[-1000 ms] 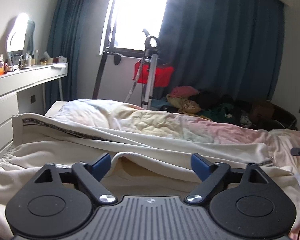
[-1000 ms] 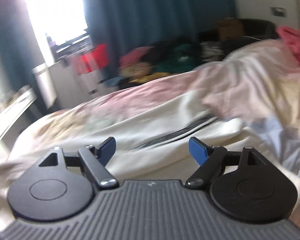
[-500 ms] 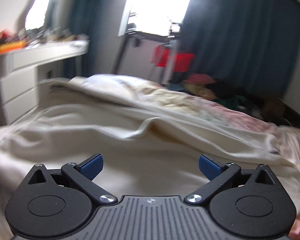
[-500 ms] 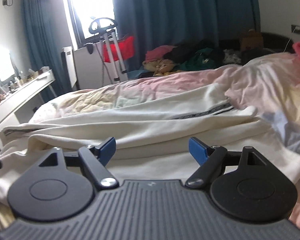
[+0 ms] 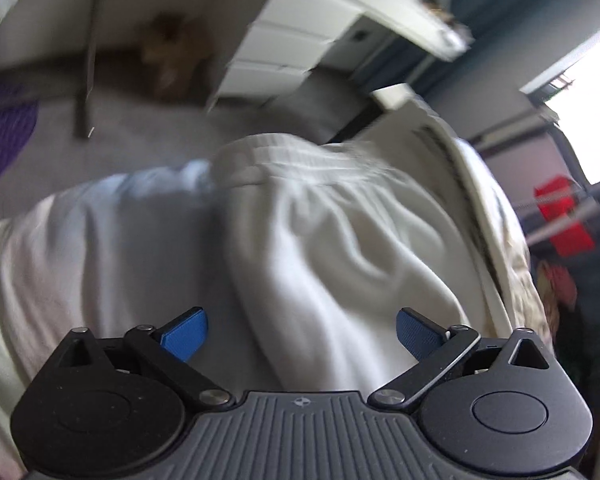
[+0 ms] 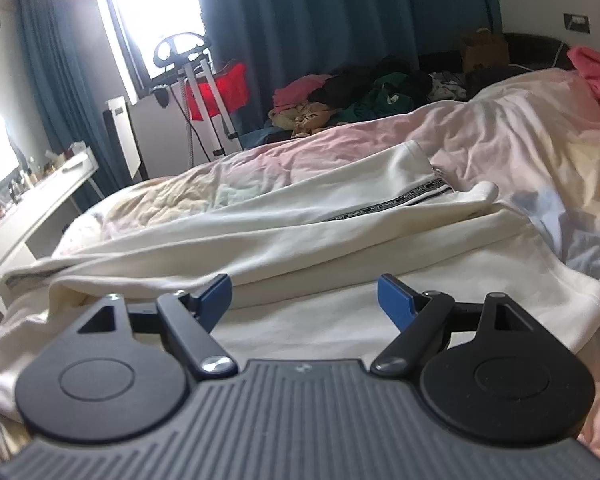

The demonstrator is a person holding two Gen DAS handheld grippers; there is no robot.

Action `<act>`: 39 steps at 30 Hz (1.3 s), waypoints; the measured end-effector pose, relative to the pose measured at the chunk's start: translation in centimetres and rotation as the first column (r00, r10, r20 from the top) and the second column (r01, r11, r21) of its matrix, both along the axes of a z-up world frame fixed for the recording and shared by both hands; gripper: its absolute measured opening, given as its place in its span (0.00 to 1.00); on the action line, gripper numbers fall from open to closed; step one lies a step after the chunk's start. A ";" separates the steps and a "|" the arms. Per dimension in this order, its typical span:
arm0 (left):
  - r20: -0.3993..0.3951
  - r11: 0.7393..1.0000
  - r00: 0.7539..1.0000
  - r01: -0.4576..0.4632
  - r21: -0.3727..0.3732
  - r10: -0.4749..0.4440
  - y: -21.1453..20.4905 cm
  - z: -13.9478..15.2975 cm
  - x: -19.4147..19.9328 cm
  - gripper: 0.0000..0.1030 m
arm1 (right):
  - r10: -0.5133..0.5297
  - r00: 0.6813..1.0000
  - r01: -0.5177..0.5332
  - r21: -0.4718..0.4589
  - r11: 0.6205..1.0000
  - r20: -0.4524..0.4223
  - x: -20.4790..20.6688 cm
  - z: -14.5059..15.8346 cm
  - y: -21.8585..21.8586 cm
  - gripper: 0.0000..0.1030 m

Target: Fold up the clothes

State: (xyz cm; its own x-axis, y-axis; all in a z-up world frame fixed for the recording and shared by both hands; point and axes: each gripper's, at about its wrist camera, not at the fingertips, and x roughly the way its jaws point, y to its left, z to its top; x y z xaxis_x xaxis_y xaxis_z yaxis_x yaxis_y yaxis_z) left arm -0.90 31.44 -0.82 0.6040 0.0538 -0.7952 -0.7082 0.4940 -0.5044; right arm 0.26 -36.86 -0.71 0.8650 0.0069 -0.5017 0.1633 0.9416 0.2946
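The left gripper [image 5: 300, 334] had been swung round and tipped downward since a second earlier: where the bed and window had been faced level, the gathered waistband [image 5: 300, 164] of the cream trousers [image 6: 340, 216] was now looked down upon, with the white drawer unit [image 5: 292, 44] seen tilted beyond it. The view was blurred by that motion. Its blue fingers [image 5: 184, 334] were spread wide and nothing was held – cloth lay below the gap, not pinched.

The right gripper [image 6: 304, 300] had barely been shifted. Its fingers were likewise held wide apart and empty, above the trousers, which were stretched lengthwise across the bed [image 6: 520, 140] with the dark-striped leg cuff [image 6: 440, 188] at the end far from the waistband.

The waistband end seemed to have been chosen for a grasp (a judgement only) – the fold itself had not yet been started.
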 end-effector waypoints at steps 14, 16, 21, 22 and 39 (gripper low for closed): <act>0.154 0.981 0.988 0.002 -0.196 0.028 4.9 -4.0 0.6 0.75 | -0.464 0.871 0.485 0.130 0.865 -0.161 -4.1 -3.5 -13.6 0.79; 0.160 0.981 0.987 0.008 -0.193 0.024 4.8 -4.2 0.9 0.70 | -0.499 0.835 0.530 0.095 0.843 -0.231 -4.3 -5.0 -14.6 0.79; 0.173 0.983 0.984 0.001 -0.184 0.031 4.8 -4.6 1.3 0.56 | -0.510 0.810 0.566 0.161 0.808 -0.290 -4.7 -6.8 -15.7 0.79; 0.174 0.985 0.984 -0.005 -0.175 0.036 4.7 -4.5 1.2 0.52 | -0.511 0.807 0.565 0.131 0.815 -0.296 -4.3 -6.8 -15.4 0.79; 0.236 0.988 0.971 -0.007 -0.156 0.044 3.7 -3.1 0.0 0.30 | -0.468 0.806 0.514 0.039 0.857 -0.363 -2.0 -7.5 -14.6 0.79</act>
